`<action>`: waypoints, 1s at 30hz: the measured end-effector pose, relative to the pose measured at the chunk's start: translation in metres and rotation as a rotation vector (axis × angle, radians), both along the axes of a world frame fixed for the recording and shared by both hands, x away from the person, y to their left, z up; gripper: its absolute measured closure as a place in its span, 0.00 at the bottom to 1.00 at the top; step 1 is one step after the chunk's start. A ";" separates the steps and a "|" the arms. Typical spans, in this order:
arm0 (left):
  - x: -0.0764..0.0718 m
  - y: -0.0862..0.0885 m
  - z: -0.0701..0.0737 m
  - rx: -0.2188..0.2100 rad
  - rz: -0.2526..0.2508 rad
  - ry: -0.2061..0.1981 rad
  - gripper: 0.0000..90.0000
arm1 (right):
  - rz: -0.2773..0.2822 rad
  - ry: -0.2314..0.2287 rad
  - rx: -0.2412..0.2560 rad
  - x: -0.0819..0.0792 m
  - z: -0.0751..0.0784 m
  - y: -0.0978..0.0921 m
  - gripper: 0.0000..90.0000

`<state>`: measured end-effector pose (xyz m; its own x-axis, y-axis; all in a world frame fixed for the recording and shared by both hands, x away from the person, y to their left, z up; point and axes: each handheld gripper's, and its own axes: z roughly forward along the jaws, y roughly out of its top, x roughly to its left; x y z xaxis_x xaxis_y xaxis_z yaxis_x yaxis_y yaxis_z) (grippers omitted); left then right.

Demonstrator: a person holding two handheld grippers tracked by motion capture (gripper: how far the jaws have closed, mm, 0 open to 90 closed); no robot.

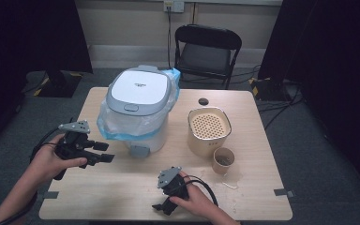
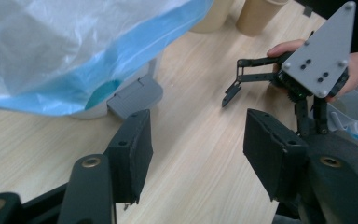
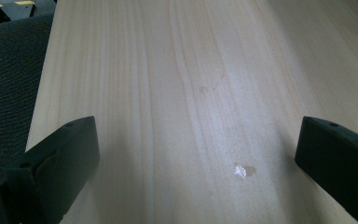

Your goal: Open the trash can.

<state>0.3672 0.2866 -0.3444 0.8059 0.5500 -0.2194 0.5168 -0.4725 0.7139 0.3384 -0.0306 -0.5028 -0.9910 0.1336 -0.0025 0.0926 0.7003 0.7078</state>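
Observation:
My left gripper (image 1: 107, 153) hovers open over the table's left side, jaws pointing right toward the base of a white rice cooker (image 1: 138, 101). A clear and blue plastic bag (image 2: 74, 46) is draped around the cooker. In the left gripper view nothing lies between the open jaws of the left gripper (image 2: 198, 140), and the cooker's grey front latch (image 2: 135, 95) sits just ahead. My right gripper (image 1: 161, 207) is held low near the table's front edge. It is open wide in its own view (image 3: 200, 149), over bare wood. It also appears farther off (image 2: 235, 81) in the left gripper view.
A beige container with a perforated lid (image 1: 208, 129) stands right of the cooker, with a small paper cup (image 1: 223, 159) in front of it. Small wet spots (image 3: 242, 171) mark the wooden table (image 1: 122, 187). A black cap (image 1: 203, 101) lies at the back; a folding chair (image 1: 206, 51) stands behind.

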 end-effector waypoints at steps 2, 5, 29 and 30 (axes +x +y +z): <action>0.001 -0.001 0.003 0.009 0.002 -0.009 0.48 | 0.000 0.000 0.000 0.000 0.000 0.000 0.00; 0.002 -0.002 0.009 0.009 0.004 -0.017 0.49 | 0.000 0.000 0.000 0.000 0.000 0.000 0.00; 0.018 -0.010 0.047 -0.014 0.045 -0.001 0.63 | 0.000 0.000 0.000 0.000 0.000 0.000 0.00; 0.018 -0.010 0.048 -0.012 0.047 0.002 0.64 | 0.000 0.000 0.000 0.000 0.000 0.000 0.00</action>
<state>0.3854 0.2762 -0.2963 0.7786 0.5847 -0.2278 0.5398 -0.4390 0.7183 0.3385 -0.0306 -0.5028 -0.9910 0.1337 -0.0030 0.0923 0.7002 0.7080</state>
